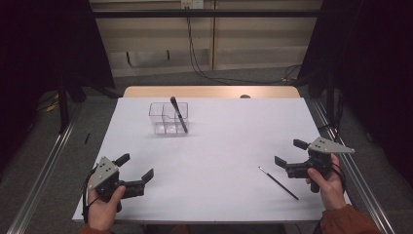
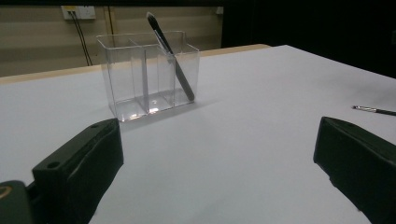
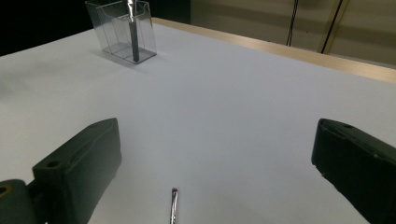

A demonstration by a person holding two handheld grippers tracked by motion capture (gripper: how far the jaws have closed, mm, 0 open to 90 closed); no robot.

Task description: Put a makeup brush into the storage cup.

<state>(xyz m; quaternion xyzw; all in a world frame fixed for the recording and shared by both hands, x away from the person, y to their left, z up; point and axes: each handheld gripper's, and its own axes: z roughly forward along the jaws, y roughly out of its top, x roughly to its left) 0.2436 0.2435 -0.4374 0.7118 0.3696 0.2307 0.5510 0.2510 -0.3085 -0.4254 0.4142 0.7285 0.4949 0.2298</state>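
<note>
While the thin brush (image 1: pixel 278 182) lies flat, both hand-held grippers gape empty, its tip between the right jaws.

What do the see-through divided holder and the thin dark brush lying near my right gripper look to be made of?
The clear rectangular divided holder looks like glossy transparent hard plastic, probably acrylic: the wall and dividers show through it, and its base glints. The thin dark brush lying on the white tabletop seems to have a black lacquered handle, wood or plastic, and a shiny silvery, likely metal, collar near its tip.
</note>
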